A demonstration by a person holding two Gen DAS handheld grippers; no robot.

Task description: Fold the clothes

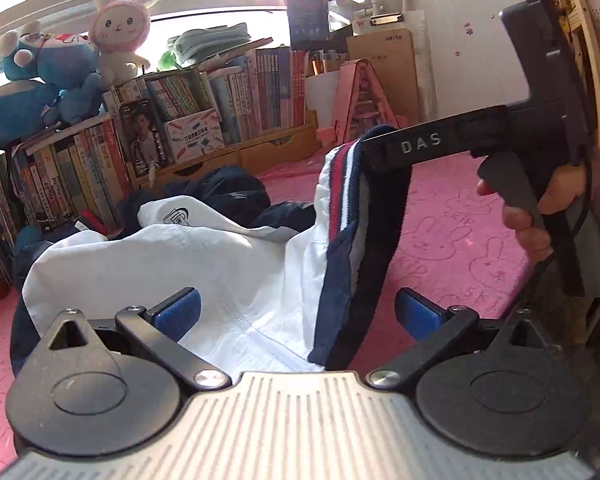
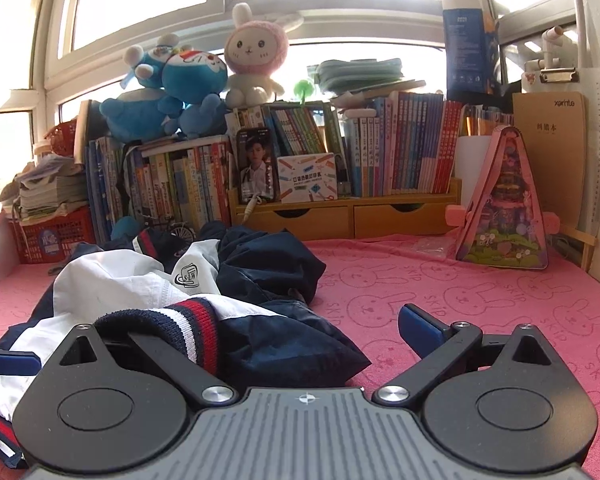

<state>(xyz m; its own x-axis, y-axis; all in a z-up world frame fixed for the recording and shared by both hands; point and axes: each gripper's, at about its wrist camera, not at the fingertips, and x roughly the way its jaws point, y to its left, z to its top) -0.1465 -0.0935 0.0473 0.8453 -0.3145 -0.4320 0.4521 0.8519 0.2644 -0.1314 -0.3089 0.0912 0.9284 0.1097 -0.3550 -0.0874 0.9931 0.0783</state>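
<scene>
A white and navy jacket (image 1: 180, 256) lies crumpled on the pink mat (image 1: 452, 240). My left gripper (image 1: 296, 312) is open, low over the white cloth, with the fabric lying between its blue pads and nothing pinched. The jacket's ribbed hem (image 1: 342, 184), striped navy, red and white, hangs draped over one black finger (image 1: 420, 146) of my right gripper, which a hand (image 1: 540, 216) holds. In the right wrist view the right gripper (image 2: 268, 328) is wide open, above the jacket (image 2: 112, 280). The hem (image 2: 188, 320) covers its left finger. Its right pad (image 2: 420, 328) is bare.
Packed bookshelves (image 2: 380, 160) with wooden drawers (image 2: 352, 216) line the back, and plush toys (image 2: 188, 80) sit on top. A pink toy house (image 2: 504, 204) stands at the back right and a red basket (image 2: 52, 236) at the left. Bare pink mat (image 2: 480, 300) stretches to the right.
</scene>
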